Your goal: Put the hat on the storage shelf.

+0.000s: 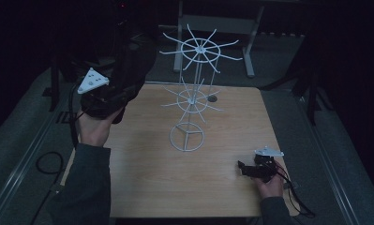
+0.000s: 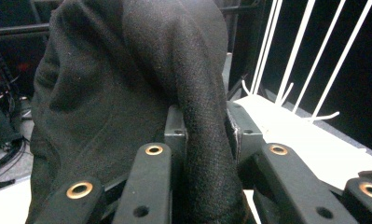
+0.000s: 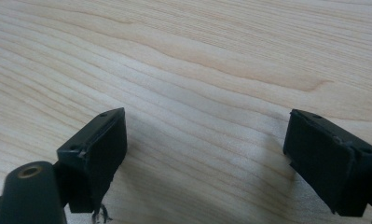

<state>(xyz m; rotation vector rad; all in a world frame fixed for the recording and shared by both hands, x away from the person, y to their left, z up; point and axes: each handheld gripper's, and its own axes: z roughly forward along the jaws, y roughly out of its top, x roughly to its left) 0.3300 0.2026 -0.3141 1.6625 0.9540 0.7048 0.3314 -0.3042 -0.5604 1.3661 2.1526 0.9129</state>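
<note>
A black cloth garment (image 1: 128, 70) hangs raised over the table's left rear corner, gripped by my left gripper (image 1: 102, 96). In the left gripper view a thick fold of the black cloth (image 2: 127, 84) is pinched between the two pads, and my left gripper (image 2: 207, 135) is shut on it. A white wire rack (image 1: 194, 93) with two tiers of spoke arms stands upright at the table's middle rear; its arms (image 2: 295, 56) show to the right of the cloth. My right gripper (image 1: 244, 168) rests low on the wooden table (image 1: 166, 178) at the front right. My right gripper (image 3: 204, 154) is open over bare wood.
A grey metal frame leg (image 1: 250, 51) stands on the floor behind the table. A black cable (image 1: 46, 164) loops on the floor at the left. The rack's round base ring (image 1: 188, 137) sits at the table's middle.
</note>
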